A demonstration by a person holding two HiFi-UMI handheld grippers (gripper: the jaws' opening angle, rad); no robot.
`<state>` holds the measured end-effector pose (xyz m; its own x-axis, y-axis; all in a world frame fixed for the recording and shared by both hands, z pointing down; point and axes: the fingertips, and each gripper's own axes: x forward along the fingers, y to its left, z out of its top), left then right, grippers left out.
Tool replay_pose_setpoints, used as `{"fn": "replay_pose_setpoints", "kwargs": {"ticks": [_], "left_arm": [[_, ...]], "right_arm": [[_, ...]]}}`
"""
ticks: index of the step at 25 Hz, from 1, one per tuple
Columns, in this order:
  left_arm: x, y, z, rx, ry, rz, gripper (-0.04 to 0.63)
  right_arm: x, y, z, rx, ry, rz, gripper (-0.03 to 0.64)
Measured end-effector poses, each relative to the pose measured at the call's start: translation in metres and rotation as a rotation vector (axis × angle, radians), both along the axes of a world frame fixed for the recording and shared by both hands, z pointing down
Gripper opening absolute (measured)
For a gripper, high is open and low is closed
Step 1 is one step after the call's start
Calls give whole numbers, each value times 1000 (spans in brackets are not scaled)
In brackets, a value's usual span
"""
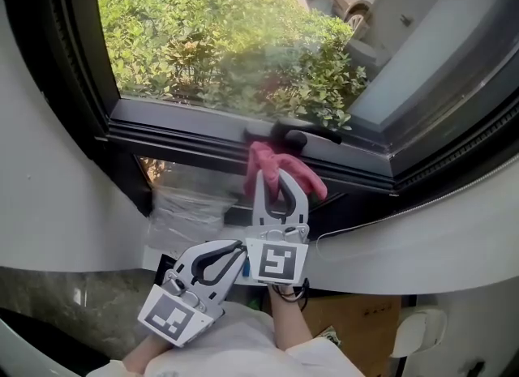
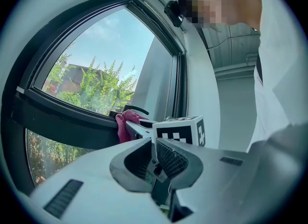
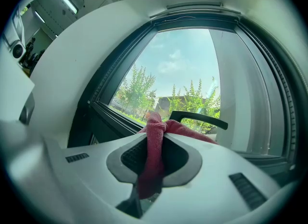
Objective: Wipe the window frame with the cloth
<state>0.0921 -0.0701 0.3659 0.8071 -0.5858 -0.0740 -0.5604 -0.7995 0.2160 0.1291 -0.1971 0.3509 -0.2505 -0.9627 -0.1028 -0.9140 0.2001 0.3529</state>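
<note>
Lowest and closest, the left gripper has its jaws pressed together with nothing between them. It lies just beside the right gripper, low and to its left. The right gripper's jaws are clamped on a pink cloth, which bunches out past their tips against the lower rail of the black window frame, directly under the black window handle.
</note>
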Motion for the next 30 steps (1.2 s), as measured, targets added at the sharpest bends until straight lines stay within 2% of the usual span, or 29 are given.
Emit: {"fn": "replay_pose_setpoints", "kwargs": {"ticks": [6, 11, 13, 16, 21, 30], "left_arm": [[2, 6, -2, -12, 8, 34, 41], [-13, 0, 6, -6, -40, -28, 41], [-26, -8, 10, 14, -67, -65, 41], [-49, -18, -3, 37, -69, -121, 41], [-88, -24, -14, 55, -85, -172, 41], [-152, -24, -15, 44, -113, -202, 41]], "right_arm": [[-1, 4, -2, -17, -18, -60, 54], [15, 33, -15, -35, -148, -131, 54], [24, 49, -15, -47, -149, -154, 54], [32, 76, -17, -46, -116, -184, 54], [37, 116, 0, -110, -121, -120, 54], [3, 146, 31, -270, -110, -69, 54]]}}
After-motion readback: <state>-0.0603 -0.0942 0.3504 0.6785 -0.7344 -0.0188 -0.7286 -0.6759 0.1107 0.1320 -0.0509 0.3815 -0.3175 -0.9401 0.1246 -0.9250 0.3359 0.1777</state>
